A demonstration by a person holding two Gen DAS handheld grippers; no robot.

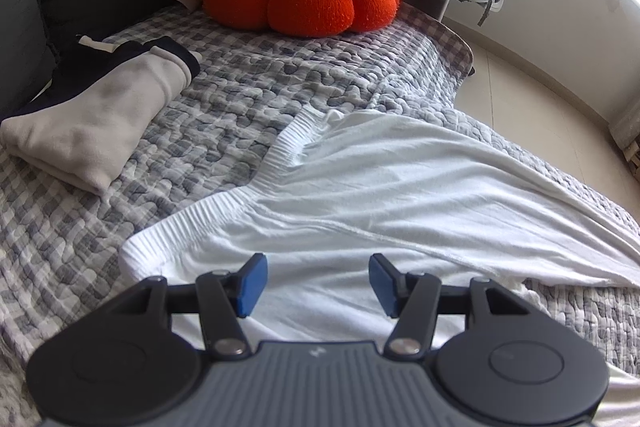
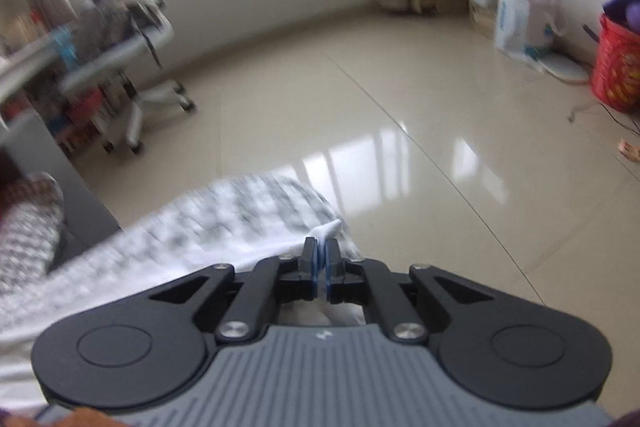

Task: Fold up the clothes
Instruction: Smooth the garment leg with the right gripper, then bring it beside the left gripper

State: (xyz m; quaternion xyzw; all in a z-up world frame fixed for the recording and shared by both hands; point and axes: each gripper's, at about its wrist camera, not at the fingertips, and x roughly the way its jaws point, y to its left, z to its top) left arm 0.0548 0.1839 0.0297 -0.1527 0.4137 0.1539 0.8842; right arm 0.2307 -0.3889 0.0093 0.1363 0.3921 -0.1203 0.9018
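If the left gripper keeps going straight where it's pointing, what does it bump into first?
Most likely the white garment spread on the checked quilt. The open left hand-held gripper points down at it with nothing between, though how far off is hard to judge.

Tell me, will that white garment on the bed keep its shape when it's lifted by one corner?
Probably not. The white garment lies in soft wrinkles, so it looks floppy and should drape. It seems thin, likely light. The right gripper pinches just a small tip of it, which might slip.
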